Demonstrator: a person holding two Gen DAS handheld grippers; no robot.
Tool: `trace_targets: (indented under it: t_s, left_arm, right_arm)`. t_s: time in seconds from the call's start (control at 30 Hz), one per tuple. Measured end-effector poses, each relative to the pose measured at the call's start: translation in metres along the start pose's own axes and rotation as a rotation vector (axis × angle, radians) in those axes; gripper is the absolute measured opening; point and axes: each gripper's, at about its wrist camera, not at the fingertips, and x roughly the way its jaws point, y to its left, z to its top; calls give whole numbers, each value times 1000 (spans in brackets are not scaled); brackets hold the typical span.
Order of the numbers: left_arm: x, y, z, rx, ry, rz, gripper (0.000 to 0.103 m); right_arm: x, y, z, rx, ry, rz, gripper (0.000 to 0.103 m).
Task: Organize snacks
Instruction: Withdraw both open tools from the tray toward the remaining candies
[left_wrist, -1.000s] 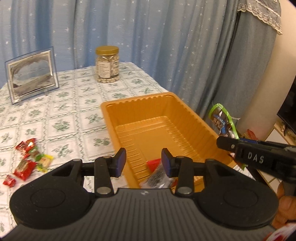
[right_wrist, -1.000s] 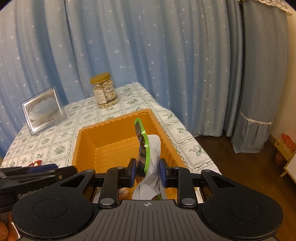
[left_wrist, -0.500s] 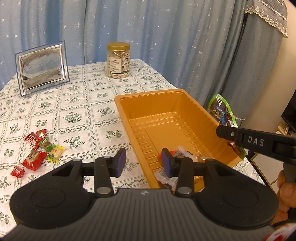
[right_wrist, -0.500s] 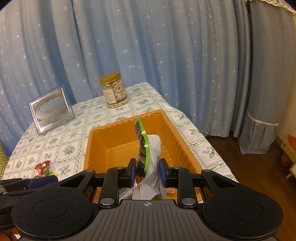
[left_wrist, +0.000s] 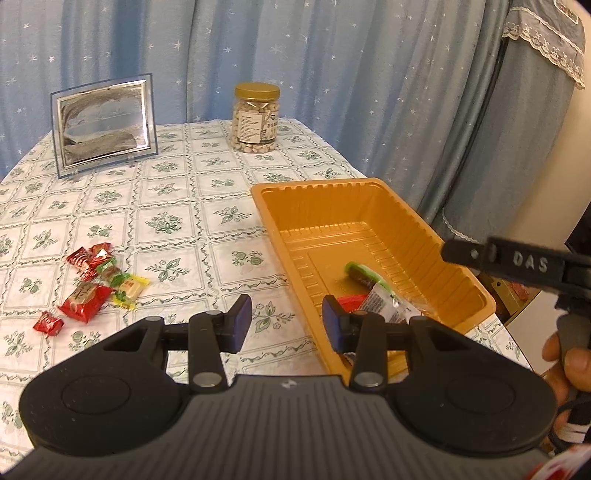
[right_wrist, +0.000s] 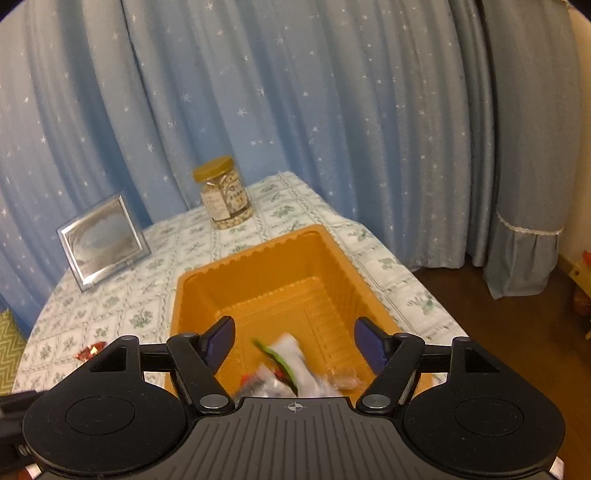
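1. Over near end of orange tray (right_wrist: 332, 266), right gripper (right_wrist: 293, 341): jaws just opening, now spread, nothing pinched; green-edged packet (right_wrist: 286, 360) lying loose and blurred on tray floor below.
2. Left gripper (left_wrist: 286, 321): jaws partly apart, empty, hovering at tray's near left rim.
3. Toward left edge of tabletop (left_wrist: 177, 206), well apart from tray: small wrapped candies (left_wrist: 96, 284) in loose cluster.
4. Handling, judged: light, crinkly, slippery film; pinch across wrapper body or twisted end, gently.
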Motion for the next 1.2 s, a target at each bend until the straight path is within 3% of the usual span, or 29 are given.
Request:
trace_targets:
  t_s: [0.3, 0.6, 0.97, 1.2]
  left_arm:
    - [-38, 7, -15, -27, -17, 32, 43]
    - [-84, 21, -33, -42, -42, 83, 57]
    - [-127, 48, -54, -61, -68, 150, 74]
    - [-146, 64, -60, -76, -84, 180, 77]
  right_arm:
    - [-45, 3, -31, 22, 24, 0, 71]
    - [-85, 26, -56, 10, 36, 26, 71]
    - [-100, 58, -71, -41, 54, 79, 71]
    - [-105, 76, -75, -82, 59, 109, 71]
